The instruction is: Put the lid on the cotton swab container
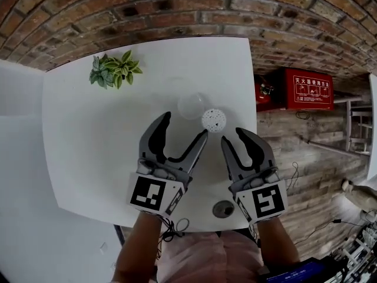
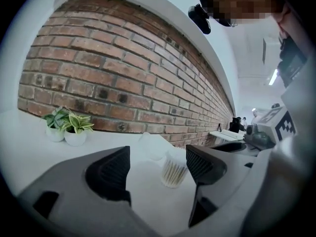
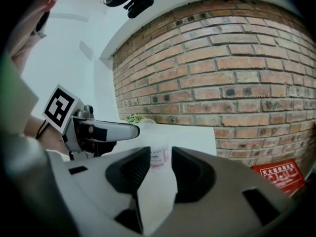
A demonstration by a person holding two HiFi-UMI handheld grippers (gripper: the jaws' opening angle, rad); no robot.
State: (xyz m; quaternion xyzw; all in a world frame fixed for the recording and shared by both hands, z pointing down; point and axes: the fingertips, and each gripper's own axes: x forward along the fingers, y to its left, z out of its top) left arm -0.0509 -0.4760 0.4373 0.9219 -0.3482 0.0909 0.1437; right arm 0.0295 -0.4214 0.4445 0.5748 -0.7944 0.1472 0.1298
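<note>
The cotton swab container [image 1: 213, 120] stands uncovered on the white table [image 1: 88, 146], its swab tips showing. Its clear round lid [image 1: 191, 105] lies on the table just to the far left of it, touching or nearly so. My left gripper [image 1: 184, 127] is open, its right fingertip close to the container's near-left side, with nothing between the jaws. In the left gripper view the container [image 2: 174, 172] and lid [image 2: 150, 144] sit beyond the open left gripper [image 2: 158, 167]. My right gripper [image 1: 233, 136] is open just short of the container [image 3: 159, 157], which shows through the gap of the right gripper [image 3: 160, 169].
A small potted plant [image 1: 115, 69] stands at the table's far left. A round grey grommet [image 1: 223, 209] sits near the front edge. The brick wall [image 1: 177, 10] runs behind the table. A red fire-equipment box [image 1: 309, 89] lies on the floor beyond the table's right edge.
</note>
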